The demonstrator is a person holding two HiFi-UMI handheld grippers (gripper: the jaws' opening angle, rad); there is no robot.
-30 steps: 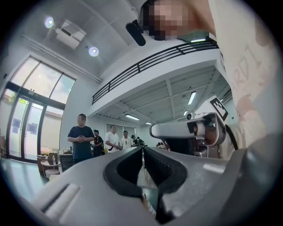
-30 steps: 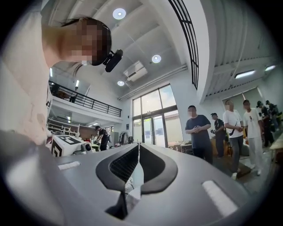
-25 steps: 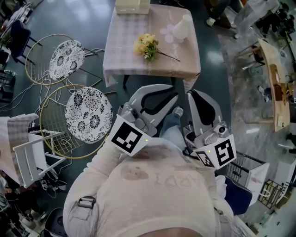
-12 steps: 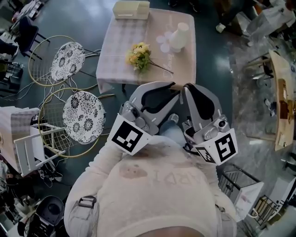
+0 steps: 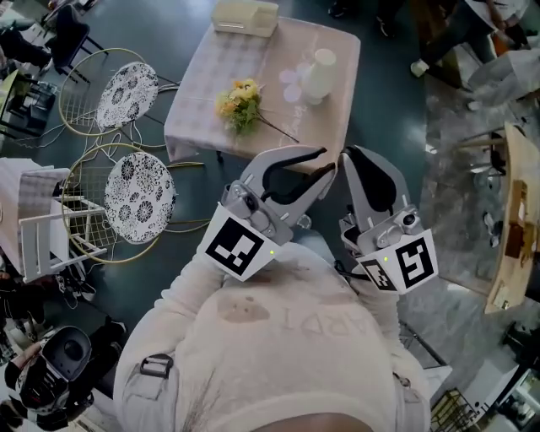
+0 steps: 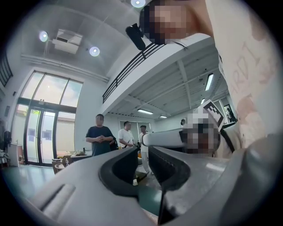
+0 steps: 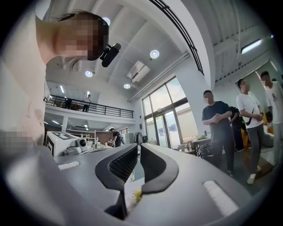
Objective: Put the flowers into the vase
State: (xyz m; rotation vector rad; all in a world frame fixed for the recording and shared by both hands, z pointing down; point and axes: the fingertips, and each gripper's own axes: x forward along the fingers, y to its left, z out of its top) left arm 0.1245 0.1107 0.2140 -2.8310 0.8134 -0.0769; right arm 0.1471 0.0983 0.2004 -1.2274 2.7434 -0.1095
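A cloth-covered table (image 5: pixel 207 80) is seen from the head view, with two round patterned chairs (image 5: pixel 135 196) set on the floor off its left edge. The near edge is faced by a person in a pale sweater (image 5: pixel 278 337), by whom both tools are held close to the chest, short of that edge and well apart from everything on the tabletop.

The left gripper (image 5: pixel 326 163) is shown from above with its jaws a narrow way apart. In the left gripper view the left gripper (image 6: pixel 142 152) has the hall floor showing through that gap, and nothing is gripped. The right gripper (image 5: pixel 349 160) is presented edge-on from above, so its state is read in the right gripper view. There the right gripper (image 7: pixel 139 150) is parted by only a slit, and nothing is held.

A cream box (image 5: pixel 245 15) is placed at the far edge, toward the far left corner. The white vase (image 5: pixel 318 73) is stood near the right edge, in the far half. The flowers (image 5: pixel 238 101) are laid flat left of the middle, apart from the vase, with yellow heads toward the left edge and stems pointed at the near right corner.

Three bystanders (image 7: pixel 216 128) and tall glass doors (image 6: pixel 42 132) are shown only by the gripper views. The vase and box are shown by the head view alone.
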